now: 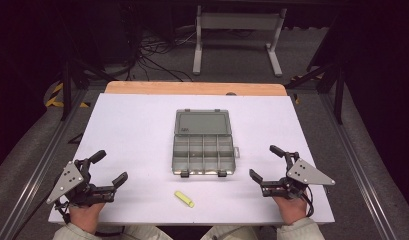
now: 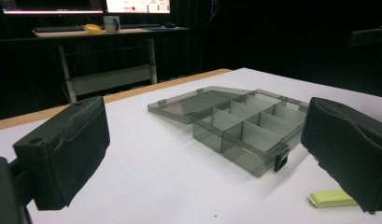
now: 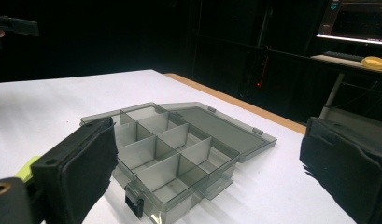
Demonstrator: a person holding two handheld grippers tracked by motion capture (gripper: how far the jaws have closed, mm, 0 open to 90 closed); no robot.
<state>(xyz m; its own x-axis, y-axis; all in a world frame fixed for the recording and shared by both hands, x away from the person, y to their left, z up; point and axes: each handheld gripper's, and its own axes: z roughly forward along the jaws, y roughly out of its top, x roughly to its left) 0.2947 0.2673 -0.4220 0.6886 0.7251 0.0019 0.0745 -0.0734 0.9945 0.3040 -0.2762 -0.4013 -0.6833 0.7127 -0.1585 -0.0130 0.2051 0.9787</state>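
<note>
High view: a grey see-through compartment box (image 1: 204, 155) sits near the middle of the white surface (image 1: 132, 130), its lid (image 1: 202, 122) folded flat on the far side of the tray. The tray is split into small cells by thin dividers, and two dark latches sit on its near edge. Just in front of the box, toward the person, a small yellow-green piece (image 1: 184, 198) lies flat on the surface, apart from the box.

The left gripper (image 1: 108, 172) rests to the left of the box, well apart from it, jaws spread wide and released, nothing between them. The right gripper (image 1: 266, 163) stands to the right of the box, nearer to it than the left one but not touching, jaws likewise spread and released with nothing between them. Each gripper is held in a hand that comes in from the near edge of the surface.

In the left gripper view the box (image 2: 247, 128) lies ahead between the two black pads, and the yellow-green piece (image 2: 332, 198) shows beside the right-hand pad. In the right gripper view the box (image 3: 172, 151) lies close ahead, its open lid (image 3: 221, 123) on the far side.
</note>
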